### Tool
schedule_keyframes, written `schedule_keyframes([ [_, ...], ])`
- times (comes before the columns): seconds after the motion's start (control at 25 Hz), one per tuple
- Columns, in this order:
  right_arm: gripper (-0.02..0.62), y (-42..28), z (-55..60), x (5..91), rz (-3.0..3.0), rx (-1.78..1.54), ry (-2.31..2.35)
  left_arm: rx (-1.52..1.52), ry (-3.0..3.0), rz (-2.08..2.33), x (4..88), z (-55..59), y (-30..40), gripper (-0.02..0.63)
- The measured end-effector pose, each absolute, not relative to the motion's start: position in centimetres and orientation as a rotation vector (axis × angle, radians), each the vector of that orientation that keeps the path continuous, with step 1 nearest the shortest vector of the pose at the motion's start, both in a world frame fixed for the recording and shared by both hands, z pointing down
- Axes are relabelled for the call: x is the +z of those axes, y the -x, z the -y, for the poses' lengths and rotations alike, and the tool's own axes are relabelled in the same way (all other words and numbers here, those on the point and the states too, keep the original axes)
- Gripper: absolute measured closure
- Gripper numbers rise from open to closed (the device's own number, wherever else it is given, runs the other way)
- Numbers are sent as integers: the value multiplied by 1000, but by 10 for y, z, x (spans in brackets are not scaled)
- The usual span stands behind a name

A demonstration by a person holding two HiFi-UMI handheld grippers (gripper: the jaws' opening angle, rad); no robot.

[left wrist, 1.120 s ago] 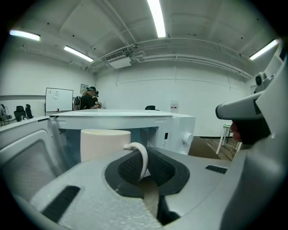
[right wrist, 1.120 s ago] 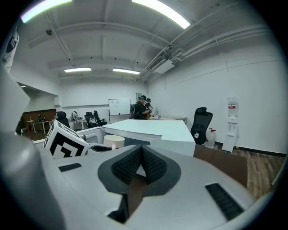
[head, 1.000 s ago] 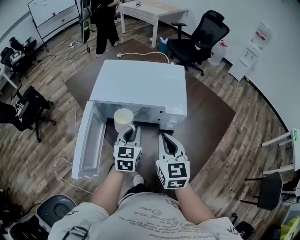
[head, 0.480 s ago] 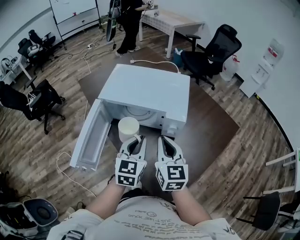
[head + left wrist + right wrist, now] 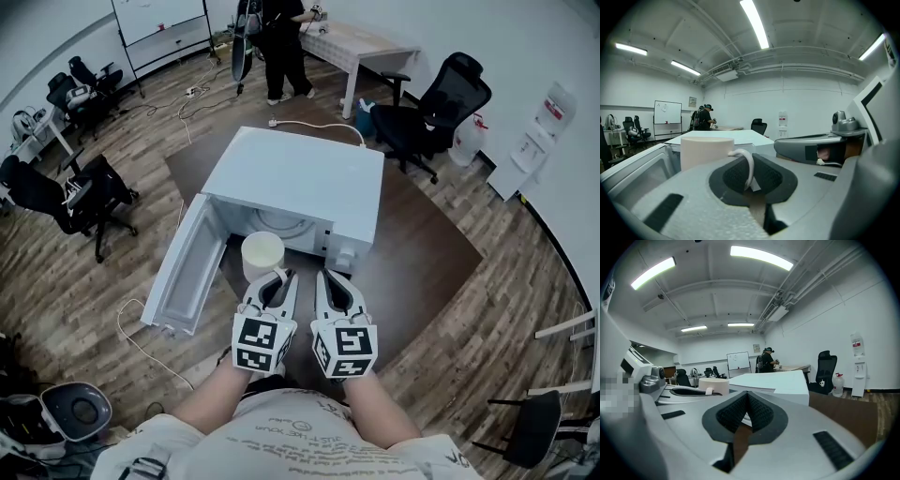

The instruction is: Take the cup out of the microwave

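Note:
A cream cup [image 5: 262, 254] hangs just in front of the open cavity of the white microwave [image 5: 295, 178]. My left gripper [image 5: 278, 277] is shut on the cup's thin handle. In the left gripper view the handle [image 5: 749, 165] curves down between the dark pads, and the cup [image 5: 705, 152] stands upright beyond them. My right gripper [image 5: 330, 278] is alongside, to the right of the cup, shut with nothing in it. In the right gripper view its pads [image 5: 754, 412] meet, with the cup [image 5: 715, 384] off to the left.
The microwave door [image 5: 183, 267] swings open to the left, beside my left gripper. The microwave rests on a brown surface [image 5: 422, 253]. Office chairs [image 5: 436, 98] and a white table [image 5: 361, 42] stand behind, with a person [image 5: 281, 37] at the back. A cable [image 5: 141, 337] lies on the floor.
The head view has shifted, so the microwave sits a little higher and more central. The cup stays in my left gripper in front of the opening. The person at the back has moved right.

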State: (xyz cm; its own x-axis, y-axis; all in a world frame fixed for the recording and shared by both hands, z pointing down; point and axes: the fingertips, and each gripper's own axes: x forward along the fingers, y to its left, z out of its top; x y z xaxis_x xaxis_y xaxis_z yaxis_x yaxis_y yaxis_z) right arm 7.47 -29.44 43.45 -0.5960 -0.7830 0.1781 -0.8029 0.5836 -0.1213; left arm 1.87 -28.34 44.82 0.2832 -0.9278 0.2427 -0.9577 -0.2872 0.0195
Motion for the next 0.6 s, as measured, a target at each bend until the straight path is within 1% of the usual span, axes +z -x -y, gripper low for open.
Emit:
schedule_keyframes([
  [0.6,581,-69,292,435,2683,264,-1368,270,-2429,1685,456,282,-22,576],
])
